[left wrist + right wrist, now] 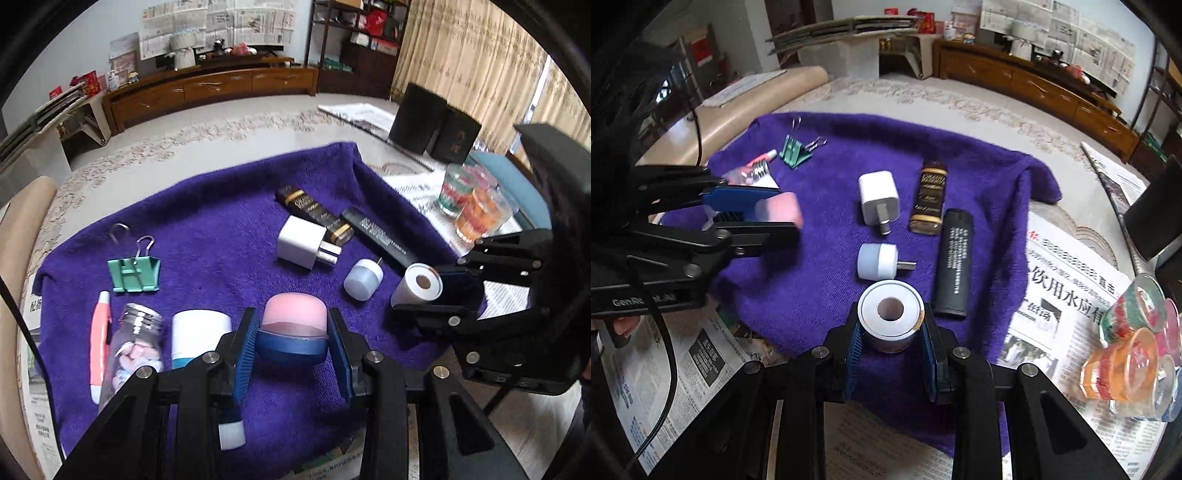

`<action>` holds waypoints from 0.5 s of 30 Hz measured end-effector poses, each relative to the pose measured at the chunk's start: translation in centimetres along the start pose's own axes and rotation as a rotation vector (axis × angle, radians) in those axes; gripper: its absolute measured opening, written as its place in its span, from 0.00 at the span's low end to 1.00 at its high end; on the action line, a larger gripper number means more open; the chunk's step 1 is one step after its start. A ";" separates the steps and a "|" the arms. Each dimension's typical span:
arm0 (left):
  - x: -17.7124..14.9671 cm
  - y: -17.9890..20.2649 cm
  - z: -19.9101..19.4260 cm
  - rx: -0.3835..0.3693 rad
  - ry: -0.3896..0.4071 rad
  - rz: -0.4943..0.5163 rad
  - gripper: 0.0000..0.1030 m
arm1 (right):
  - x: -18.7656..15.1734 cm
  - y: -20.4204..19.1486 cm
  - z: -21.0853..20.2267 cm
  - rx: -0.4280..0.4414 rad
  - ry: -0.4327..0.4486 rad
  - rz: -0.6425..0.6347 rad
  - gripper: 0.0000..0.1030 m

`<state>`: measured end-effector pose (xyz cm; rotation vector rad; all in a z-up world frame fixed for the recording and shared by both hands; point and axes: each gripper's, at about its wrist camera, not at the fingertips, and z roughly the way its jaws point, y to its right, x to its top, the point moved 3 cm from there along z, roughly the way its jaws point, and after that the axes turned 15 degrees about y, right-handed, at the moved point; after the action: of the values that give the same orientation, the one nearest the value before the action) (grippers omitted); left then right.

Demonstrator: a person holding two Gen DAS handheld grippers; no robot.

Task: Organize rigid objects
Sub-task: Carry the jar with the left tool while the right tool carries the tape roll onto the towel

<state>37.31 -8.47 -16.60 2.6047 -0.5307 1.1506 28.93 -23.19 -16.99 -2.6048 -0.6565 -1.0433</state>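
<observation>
My left gripper point(293, 341) is shut on a pink and blue round container point(293, 325), held over the purple towel point(221, 229); it also shows in the right wrist view point(783, 208). My right gripper point(891, 339) is shut on a white paper roll point(891, 312), seen at the towel's right edge in the left wrist view point(419, 286). On the towel lie a white charger point(301, 242), a small grey-white plug point(364, 278), a brown box point(314, 212), a black box point(380, 238), a green binder clip point(135, 275), a pink pen point(99, 339), a glass jar point(135, 347) and a white tube point(199, 338).
Coloured glass cups point(1134, 347) stand on newspaper point(1067, 295) to the right of the towel. Black boxes point(436, 125) stand behind them. A beige cushion edge point(18, 258) runs along the left. A wooden cabinet point(210, 88) is far behind.
</observation>
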 end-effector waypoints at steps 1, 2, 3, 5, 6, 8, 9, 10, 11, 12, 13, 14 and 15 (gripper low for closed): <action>-0.2 0.1 0.4 0.000 -0.019 0.010 0.34 | 0.0 0.0 0.0 0.004 0.005 0.006 0.28; -0.2 0.1 0.5 0.004 -0.026 0.017 0.34 | 0.0 0.1 0.1 0.013 -0.002 0.017 0.28; -0.3 0.1 0.7 0.006 -0.037 0.027 0.34 | 0.0 0.3 0.2 0.018 -0.007 0.023 0.28; -0.5 0.1 1.1 0.012 -0.054 0.042 0.34 | 0.1 0.4 0.3 0.024 -0.010 0.017 0.27; -0.6 0.1 1.3 0.013 -0.061 0.048 0.35 | 0.1 0.4 0.3 0.031 -0.017 0.010 0.28; -0.7 0.1 1.3 0.011 -0.067 0.066 0.35 | 0.2 0.4 0.4 0.041 -0.029 0.002 0.27; -0.7 0.2 1.3 0.011 -0.073 0.077 0.35 | 0.2 0.4 0.5 0.048 -0.038 0.003 0.28; -0.7 0.2 1.3 0.011 -0.079 0.085 0.35 | 0.3 0.5 0.6 0.051 -0.048 -0.003 0.28; -0.7 0.2 1.3 0.011 -0.083 0.092 0.35 | 0.3 0.6 0.6 0.048 -0.054 -0.008 0.28; -0.7 0.2 1.2 0.011 -0.087 0.095 0.35 | 0.3 0.7 0.5 0.048 -0.058 -0.008 0.28; -0.7 0.2 1.2 0.010 -0.090 0.097 0.35 | 0.3 0.8 0.6 0.050 -0.063 -0.007 0.28; -0.7 0.3 1.2 0.010 -0.091 0.100 0.35 | 0.3 1.0 0.6 0.056 -0.067 -0.002 0.28; -0.6 0.3 1.3 0.011 -0.092 0.100 0.35 | 0.3 1.0 0.6 0.059 -0.071 -0.005 0.28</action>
<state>37.67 -9.05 -17.90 2.6782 -0.6828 1.0691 29.95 -23.72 -17.26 -2.6006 -0.6992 -0.9229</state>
